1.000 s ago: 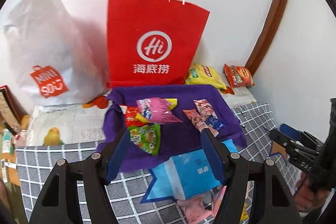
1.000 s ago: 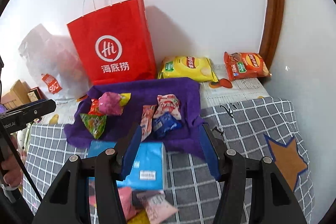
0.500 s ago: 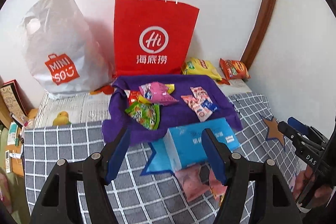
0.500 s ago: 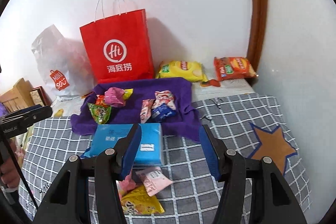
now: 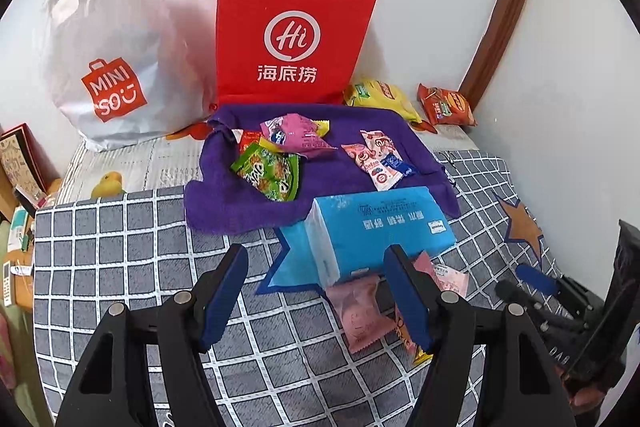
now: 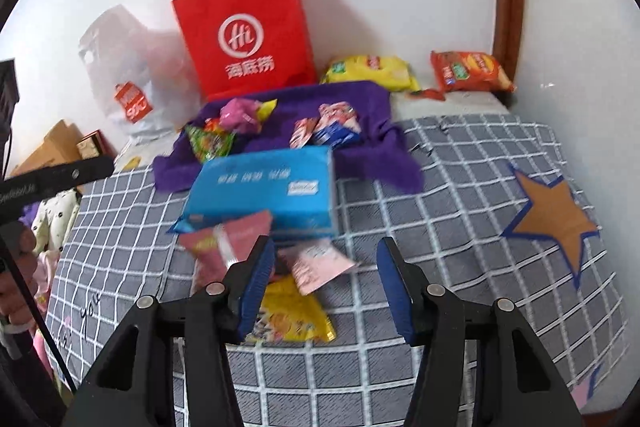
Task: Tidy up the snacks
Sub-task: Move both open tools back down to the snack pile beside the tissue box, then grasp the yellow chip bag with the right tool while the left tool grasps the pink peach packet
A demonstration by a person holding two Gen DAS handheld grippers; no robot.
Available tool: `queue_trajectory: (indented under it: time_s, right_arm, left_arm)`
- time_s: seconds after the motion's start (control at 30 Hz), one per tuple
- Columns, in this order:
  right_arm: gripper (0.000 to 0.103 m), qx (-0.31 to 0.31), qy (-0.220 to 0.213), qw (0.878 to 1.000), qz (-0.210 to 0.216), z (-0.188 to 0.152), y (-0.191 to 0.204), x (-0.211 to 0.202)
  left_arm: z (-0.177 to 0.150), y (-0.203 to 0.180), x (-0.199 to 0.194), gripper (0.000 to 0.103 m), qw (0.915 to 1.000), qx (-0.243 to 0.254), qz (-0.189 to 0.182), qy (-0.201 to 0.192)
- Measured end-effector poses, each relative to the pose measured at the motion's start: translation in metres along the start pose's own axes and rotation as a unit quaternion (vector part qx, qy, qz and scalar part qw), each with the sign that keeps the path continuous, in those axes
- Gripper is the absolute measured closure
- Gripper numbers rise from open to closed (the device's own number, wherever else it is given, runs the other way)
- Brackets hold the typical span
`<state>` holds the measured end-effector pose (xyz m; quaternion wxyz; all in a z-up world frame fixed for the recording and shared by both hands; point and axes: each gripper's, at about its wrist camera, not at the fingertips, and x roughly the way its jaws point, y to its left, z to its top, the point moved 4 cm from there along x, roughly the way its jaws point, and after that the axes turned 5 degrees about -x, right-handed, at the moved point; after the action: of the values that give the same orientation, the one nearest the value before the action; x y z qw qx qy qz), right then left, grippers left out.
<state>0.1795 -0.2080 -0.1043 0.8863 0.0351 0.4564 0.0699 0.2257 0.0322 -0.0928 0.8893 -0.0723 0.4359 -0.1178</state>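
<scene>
Both claws hang over the near part of a bed with a grey checked cover [image 6: 460, 187]. Left claw [image 5: 316, 291] parted, nothing between the pads. Right claw [image 6: 326, 283] also parted and empty; its jaws have just been closing a little, with no item caught.

Nearest loose snacks, near edge of the bed: yellow packet [image 6: 292, 319], pale pink packet [image 6: 316, 263], darker pink packet [image 6: 216, 247]. The last two touch the blue tissue pack [image 6: 264, 187], which lies just beyond them, its far edge on the purple cloth [image 5: 224, 195].

On the cloth, mid-bed: green packet [image 5: 272, 175], magenta packet [image 5: 296, 135] and two pink-and-white packets [image 5: 380, 159], bunched in two groups. Looks like the sorted part.

Far edge, against the wall: red paper bag [image 5: 288, 35], white plastic bag [image 5: 108, 47], yellow chip bag [image 6: 368, 71] and orange chip bag [image 6: 468, 71] at the far right corner.

Progress guess: about midway. Several snacks grouped on the cloth, three near ones and both chip bags not yet gathered.

Writing: red bag reads "Hi" with "海底捞"; white bag reads "MINISO". Tissue pack print and snack labels too small to read.
</scene>
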Motion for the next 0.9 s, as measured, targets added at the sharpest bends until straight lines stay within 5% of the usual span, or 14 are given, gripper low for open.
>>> queue_trajectory:
  time_s: [0.9]
  right_arm:
    - [0.038, -0.031, 0.057, 0.997, 0.034, -0.037, 0.036, 0.046]
  left_arm:
    - [-0.02, 0.017, 0.014, 0.035, 0.9987, -0.023, 0.011, 0.044]
